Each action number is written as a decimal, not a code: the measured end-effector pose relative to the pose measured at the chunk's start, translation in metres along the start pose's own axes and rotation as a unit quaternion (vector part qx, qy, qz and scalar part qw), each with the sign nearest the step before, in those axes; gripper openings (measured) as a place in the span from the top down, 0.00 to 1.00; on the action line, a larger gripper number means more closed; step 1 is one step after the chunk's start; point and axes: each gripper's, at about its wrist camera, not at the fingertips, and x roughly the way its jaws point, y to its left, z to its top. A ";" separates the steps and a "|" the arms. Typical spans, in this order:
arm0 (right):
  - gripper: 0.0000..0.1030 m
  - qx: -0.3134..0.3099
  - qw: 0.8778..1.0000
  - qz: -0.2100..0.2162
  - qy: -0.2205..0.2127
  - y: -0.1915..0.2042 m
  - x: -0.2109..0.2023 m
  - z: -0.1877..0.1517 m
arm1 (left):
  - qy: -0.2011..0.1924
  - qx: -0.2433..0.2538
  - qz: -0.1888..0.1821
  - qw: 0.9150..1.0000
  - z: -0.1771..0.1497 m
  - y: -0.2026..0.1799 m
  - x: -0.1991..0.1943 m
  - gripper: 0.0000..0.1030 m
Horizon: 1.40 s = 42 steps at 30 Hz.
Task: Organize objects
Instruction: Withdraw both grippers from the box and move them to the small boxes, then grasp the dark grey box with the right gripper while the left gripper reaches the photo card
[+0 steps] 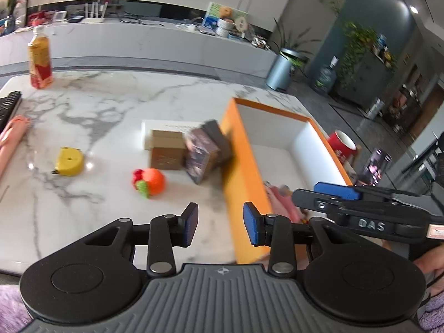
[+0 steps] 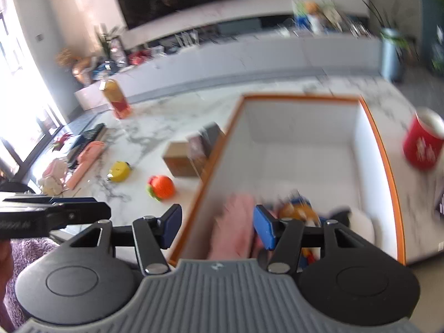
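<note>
An orange-walled box with a white inside (image 1: 236, 161) (image 2: 383, 149) stands on the marble table. A pink item (image 2: 236, 227) and a blue-and-orange toy (image 2: 297, 211) lie in its near end. My left gripper (image 1: 220, 223) is open and empty above the box's near left wall. My right gripper (image 2: 216, 226) is open and empty over the box's near left corner; it also shows in the left wrist view (image 1: 335, 191). An orange toy burger (image 1: 151, 181) (image 2: 162, 187), a yellow tape measure (image 1: 69, 161) (image 2: 119, 170) and small cartons (image 1: 191, 149) (image 2: 191, 152) lie left of the box.
A drink bottle (image 1: 40, 58) (image 2: 116, 97) stands at the table's far left. A red cup (image 1: 342, 144) (image 2: 423, 141) stands right of the box. A pink object (image 1: 11, 138) (image 2: 86, 161) and a dark keyboard (image 1: 8, 105) lie at the left edge. A counter runs behind.
</note>
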 end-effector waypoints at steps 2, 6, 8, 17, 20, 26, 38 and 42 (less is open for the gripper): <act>0.45 -0.034 0.999 0.006 -0.003 0.012 0.003 0.007 | -0.009 -0.002 0.007 1.000 0.004 0.010 -0.001 0.60; 0.57 -0.083 0.996 0.018 0.011 0.031 0.021 0.022 | -0.017 0.002 0.007 1.000 0.013 0.022 0.005 0.60; 0.64 -0.105 0.994 0.013 0.022 0.037 0.033 0.028 | -0.020 -0.004 -0.004 1.000 0.020 0.027 0.010 0.60; 0.77 -0.177 0.982 -0.021 0.056 0.037 0.084 0.054 | -0.015 -0.052 -0.044 0.998 0.053 0.035 0.071 0.48; 0.77 -0.200 0.978 -0.023 0.062 0.038 0.099 0.060 | -0.004 -0.065 -0.046 0.997 0.060 0.037 0.095 0.44; 0.77 -0.239 0.968 -0.033 0.065 0.037 0.118 0.065 | 0.024 -0.097 -0.039 0.994 0.065 0.040 0.135 0.36; 0.71 -0.299 0.950 -0.056 0.068 0.043 0.146 0.058 | 0.049 -0.079 -0.050 0.994 0.067 0.047 0.150 0.67; 0.58 -0.328 0.939 -0.075 0.071 0.053 0.156 0.059 | 0.044 -0.069 -0.049 0.995 0.067 0.054 0.142 0.75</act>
